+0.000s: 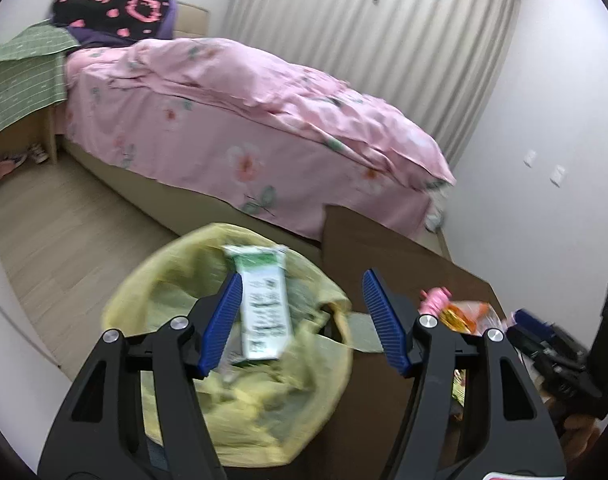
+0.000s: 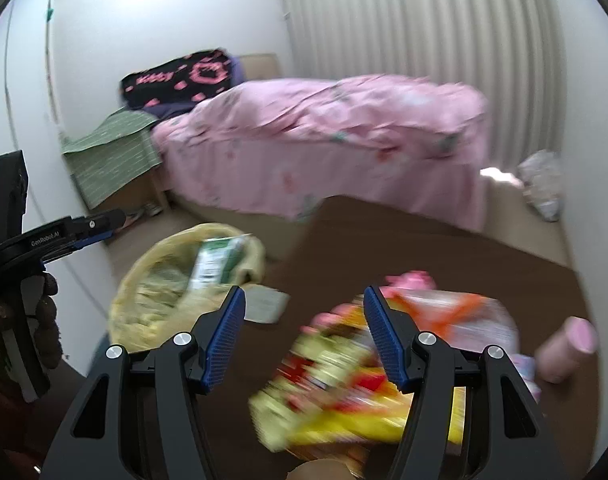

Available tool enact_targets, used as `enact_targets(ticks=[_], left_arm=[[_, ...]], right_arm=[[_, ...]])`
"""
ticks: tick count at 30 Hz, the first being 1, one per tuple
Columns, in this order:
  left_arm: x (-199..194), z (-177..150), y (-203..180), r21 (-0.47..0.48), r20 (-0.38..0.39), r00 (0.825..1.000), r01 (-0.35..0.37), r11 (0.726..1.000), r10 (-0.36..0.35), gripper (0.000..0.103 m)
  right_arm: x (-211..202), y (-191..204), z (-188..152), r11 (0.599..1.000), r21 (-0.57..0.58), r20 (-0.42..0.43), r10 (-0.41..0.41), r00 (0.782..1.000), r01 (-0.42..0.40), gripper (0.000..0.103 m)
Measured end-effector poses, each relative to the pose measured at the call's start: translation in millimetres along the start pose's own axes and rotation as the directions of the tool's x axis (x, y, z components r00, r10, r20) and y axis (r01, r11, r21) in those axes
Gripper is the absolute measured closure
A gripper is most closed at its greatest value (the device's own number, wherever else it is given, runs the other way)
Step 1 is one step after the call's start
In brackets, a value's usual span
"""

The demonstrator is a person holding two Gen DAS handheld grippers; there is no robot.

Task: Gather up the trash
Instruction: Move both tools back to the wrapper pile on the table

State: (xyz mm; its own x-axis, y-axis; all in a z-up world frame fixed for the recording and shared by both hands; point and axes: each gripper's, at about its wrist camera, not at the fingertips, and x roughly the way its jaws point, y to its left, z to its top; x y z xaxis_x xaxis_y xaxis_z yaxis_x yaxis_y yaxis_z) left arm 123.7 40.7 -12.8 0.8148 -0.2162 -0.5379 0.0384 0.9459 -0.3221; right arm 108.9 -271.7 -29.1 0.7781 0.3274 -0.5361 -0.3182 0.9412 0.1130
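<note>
A: Where do I stand?

B: My left gripper (image 1: pixel 301 322) hangs above the yellow bin bag (image 1: pixel 175 272), jaws apart, nothing held; the white-green packet (image 1: pixel 263 312) lies inside.

A: And the next step?

B: My right gripper (image 2: pixel 304 336), jaws spread and empty, hovers over the yellow snack wrapper (image 2: pixel 336 392) on the brown table (image 2: pixel 384 240). I should lower squarely and pinch 1 firm edge.

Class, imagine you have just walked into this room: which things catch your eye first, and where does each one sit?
The pink floral bedspread fills the middle of the room, in front of the pale curtain. Nearer, a yellow-lined trash bin stands beside the brown table, with a green and white packet on top of its contents. On the table, a bright yellow and red snack bag lies under the open right claw.
</note>
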Motion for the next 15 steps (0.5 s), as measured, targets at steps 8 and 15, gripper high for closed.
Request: enact_targets(ticks=[8, 15], left_arm=[[30.2, -27.1, -70.4, 0.107, -0.111, 0.981, 0.173, 0.979, -0.161, 0.043], [47.4, -48.2, -118.0, 0.181, -0.192, 0.947, 0.292, 0.939, -0.258, 0.042]], right_arm=[[-52.9, -61.4, -29.5, 0.984, 0.051, 0.019, -0.174, 0.985, 0.173, 0.045], [-58.7, -84.9, -57.0, 0.97, 0.085, -0.031, -0.225, 0.974, 0.227, 0.045]])
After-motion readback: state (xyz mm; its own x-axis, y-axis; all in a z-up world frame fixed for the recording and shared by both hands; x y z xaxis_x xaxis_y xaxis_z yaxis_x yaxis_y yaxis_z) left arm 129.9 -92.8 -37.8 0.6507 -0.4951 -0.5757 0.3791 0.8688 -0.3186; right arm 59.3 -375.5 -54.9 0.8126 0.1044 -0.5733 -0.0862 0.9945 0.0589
